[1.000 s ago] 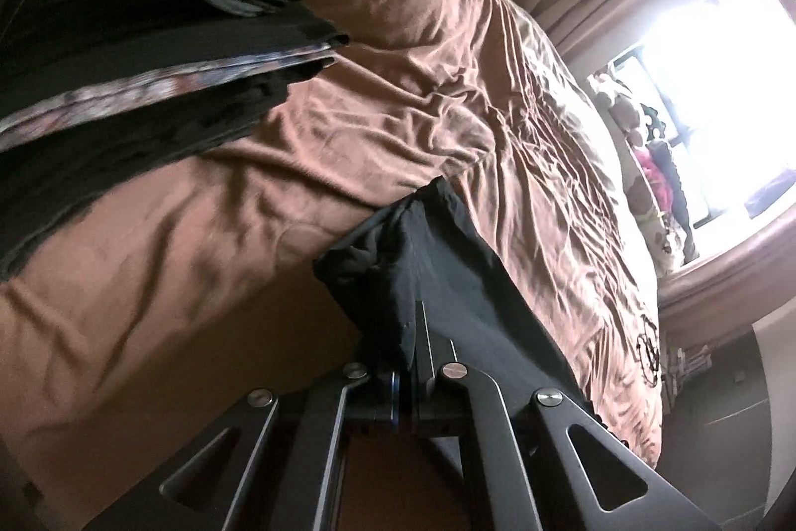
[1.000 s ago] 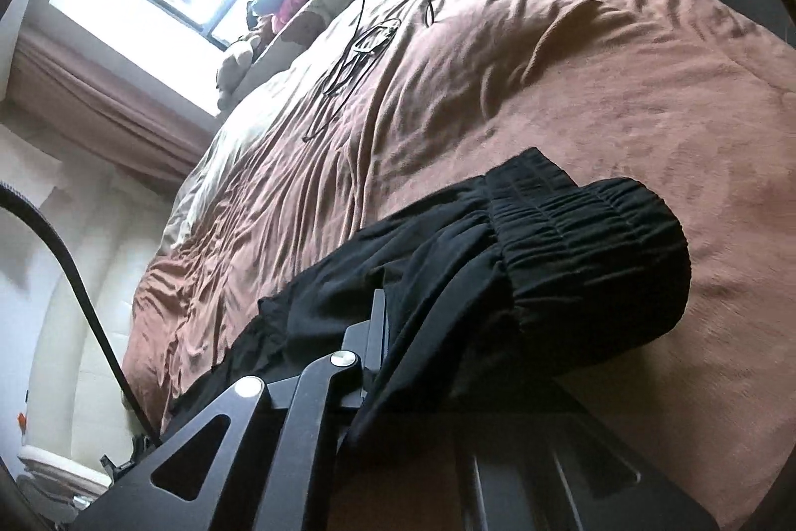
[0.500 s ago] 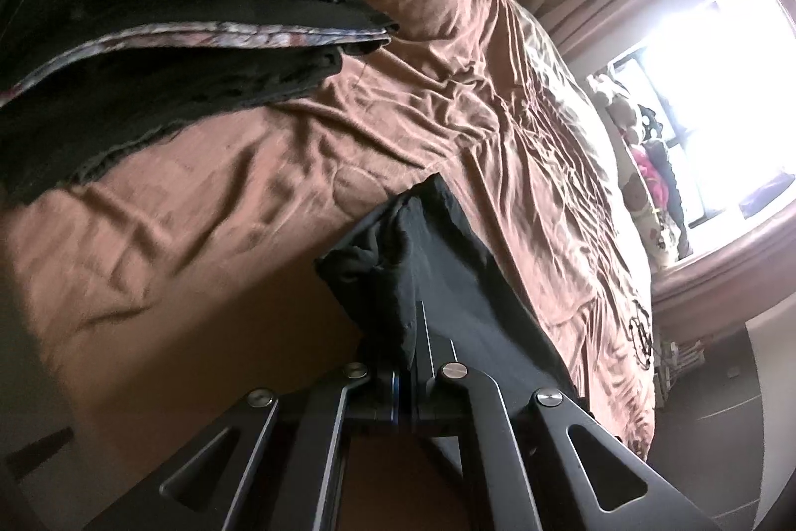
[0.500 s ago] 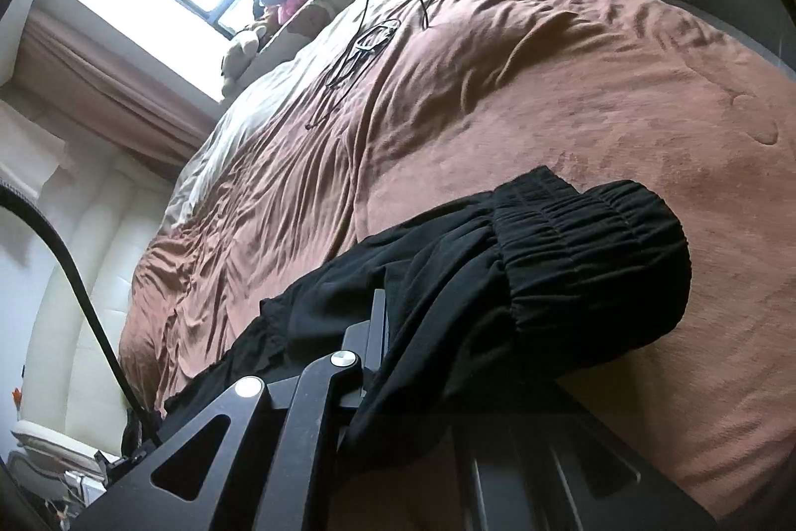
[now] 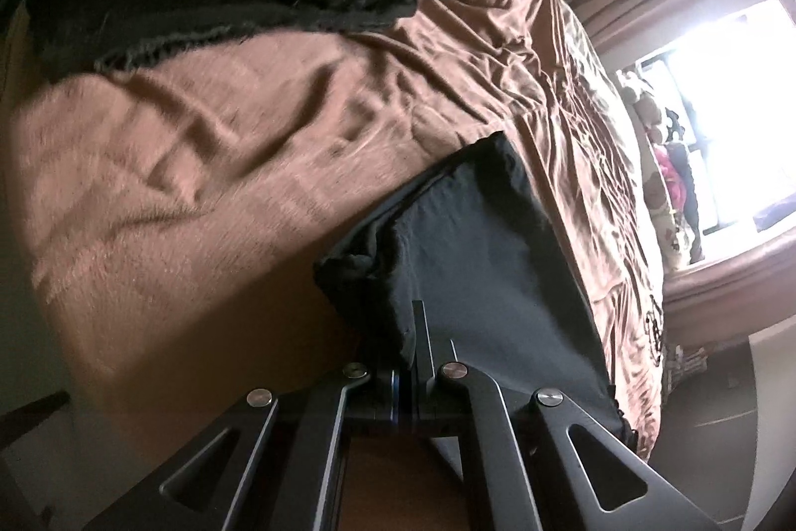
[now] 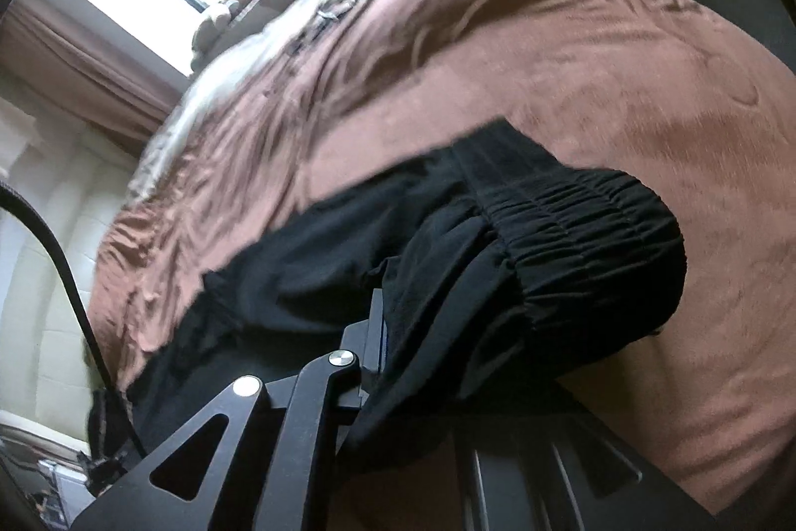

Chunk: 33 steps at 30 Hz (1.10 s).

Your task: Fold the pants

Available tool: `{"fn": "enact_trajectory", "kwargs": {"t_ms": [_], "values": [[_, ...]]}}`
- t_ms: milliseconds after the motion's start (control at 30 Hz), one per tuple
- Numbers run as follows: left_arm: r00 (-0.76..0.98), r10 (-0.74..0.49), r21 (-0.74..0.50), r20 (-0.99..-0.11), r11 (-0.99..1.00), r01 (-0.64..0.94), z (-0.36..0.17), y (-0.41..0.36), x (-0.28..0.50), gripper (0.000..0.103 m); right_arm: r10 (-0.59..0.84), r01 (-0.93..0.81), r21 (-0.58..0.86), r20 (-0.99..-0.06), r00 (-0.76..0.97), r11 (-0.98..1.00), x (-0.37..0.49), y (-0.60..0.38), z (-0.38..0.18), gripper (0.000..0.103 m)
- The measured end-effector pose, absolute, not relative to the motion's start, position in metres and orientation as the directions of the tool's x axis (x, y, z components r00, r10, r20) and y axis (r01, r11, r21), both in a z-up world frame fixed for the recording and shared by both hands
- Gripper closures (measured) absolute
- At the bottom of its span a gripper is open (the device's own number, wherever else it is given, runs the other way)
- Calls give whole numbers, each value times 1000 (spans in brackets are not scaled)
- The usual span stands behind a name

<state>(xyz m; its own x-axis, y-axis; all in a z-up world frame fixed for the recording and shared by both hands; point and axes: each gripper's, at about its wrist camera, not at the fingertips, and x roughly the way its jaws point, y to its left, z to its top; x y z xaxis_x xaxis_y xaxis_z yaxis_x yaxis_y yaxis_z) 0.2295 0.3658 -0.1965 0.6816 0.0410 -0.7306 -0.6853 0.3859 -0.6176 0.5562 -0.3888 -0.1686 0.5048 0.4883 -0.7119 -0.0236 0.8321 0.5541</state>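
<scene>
The black pants (image 5: 477, 262) hang above the brown bedspread (image 5: 209, 162), doubled at the waistband; the left gripper (image 5: 413, 362) is clenched on a cloth edge; the right gripper (image 6: 383, 357) is opening, cloth between its jaws; laying flat and further folds seem left.

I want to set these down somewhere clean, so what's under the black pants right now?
Under the black pants lies the brown bedspread, wrinkled and bare around them. The part directly beneath the fabric is covered, so anything there cannot be seen.
</scene>
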Motion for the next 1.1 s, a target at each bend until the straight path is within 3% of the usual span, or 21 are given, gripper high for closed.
{"fn": "enact_trajectory", "kwargs": {"t_ms": [67, 200, 267, 467, 867, 1100], "values": [[677, 43, -613, -734, 386, -689, -200, 364, 229, 100, 505, -11, 575, -710, 490, 818, 549, -389, -175, 87], [672, 25, -613, -741, 384, -690, -207, 362, 228, 100, 526, -8, 598, -699, 485, 802, 532, -388, -181, 51], [678, 9, -626, -735, 374, -684, -210, 364, 226, 95, 532, 4, 611, -692, 488, 791, 518, -388, -182, 43], [698, -51, -661, -715, 374, -650, -216, 363, 221, 77, 581, 2, 667, -650, 490, 745, 483, -392, -177, 43], [718, -97, -689, -690, 394, -608, -219, 359, 221, 77, 663, -119, 683, -628, 407, 721, 421, -346, -146, 43], [718, -116, -695, -686, 394, -601, -219, 358, 220, 77, 670, -125, 677, -651, 358, 725, 420, -318, -157, 60]]}}
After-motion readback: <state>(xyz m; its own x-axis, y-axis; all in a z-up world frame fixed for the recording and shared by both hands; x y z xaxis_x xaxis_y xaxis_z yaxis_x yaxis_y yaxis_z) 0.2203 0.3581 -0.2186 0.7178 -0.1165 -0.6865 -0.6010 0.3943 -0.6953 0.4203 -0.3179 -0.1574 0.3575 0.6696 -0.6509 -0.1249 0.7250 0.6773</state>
